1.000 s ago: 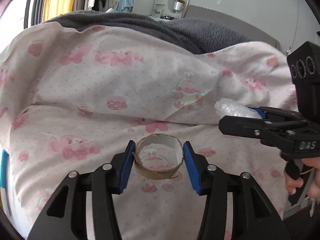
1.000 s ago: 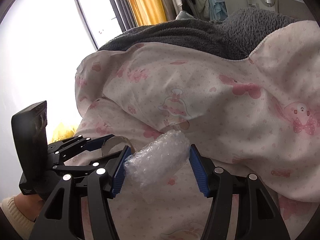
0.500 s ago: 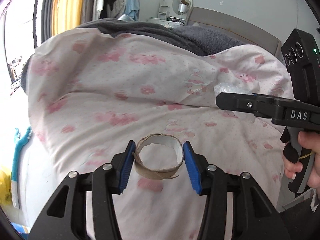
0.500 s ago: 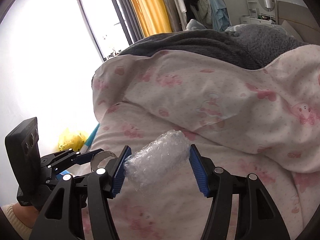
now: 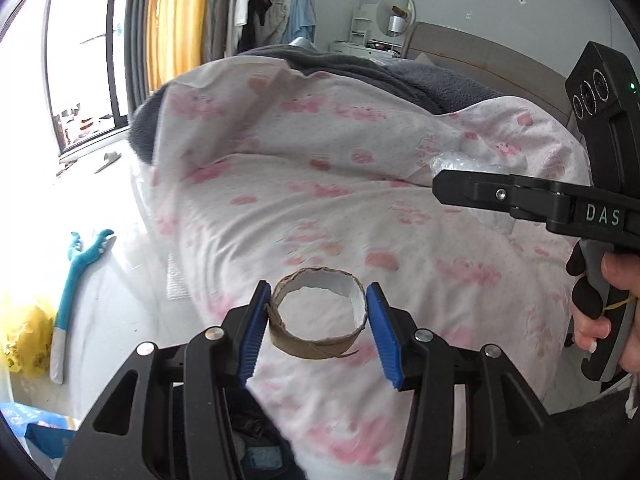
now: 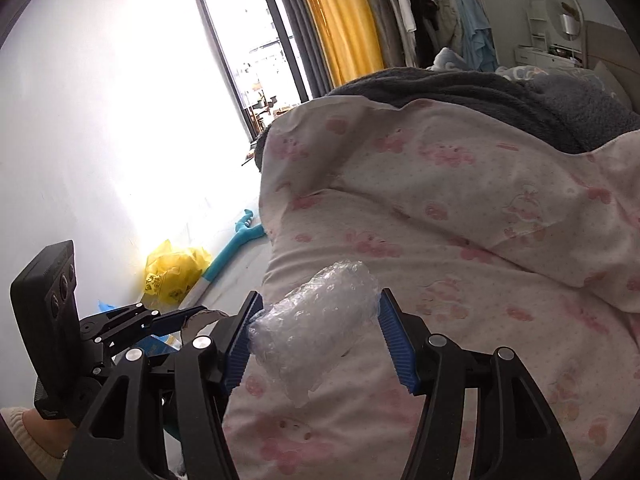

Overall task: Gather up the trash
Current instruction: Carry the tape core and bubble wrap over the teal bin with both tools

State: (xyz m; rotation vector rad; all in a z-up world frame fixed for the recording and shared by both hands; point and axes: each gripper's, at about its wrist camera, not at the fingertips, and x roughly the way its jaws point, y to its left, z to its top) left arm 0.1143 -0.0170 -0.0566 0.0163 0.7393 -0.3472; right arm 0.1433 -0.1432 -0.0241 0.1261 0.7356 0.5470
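Observation:
My left gripper is shut on a short brown cardboard ring, a torn tape core, held between the blue pads above the bed's left edge. My right gripper is shut on a crumpled wad of clear bubble wrap that fills the gap between its pads. In the left wrist view the right gripper reaches in from the right with the bubble wrap showing behind its finger, and a hand grips its handle. In the right wrist view the left gripper sits at lower left.
A bed with a white quilt printed in pink and a grey blanket fills most of both views. On the pale floor to the left lie a yellow plastic bag, a teal stick-like object and a blue package. Window and orange curtain stand behind.
Both grippers have moved back and left off the quilt toward the bed's left edge, each keeping its load. The floor, the yellow bag and the teal object have come into view.

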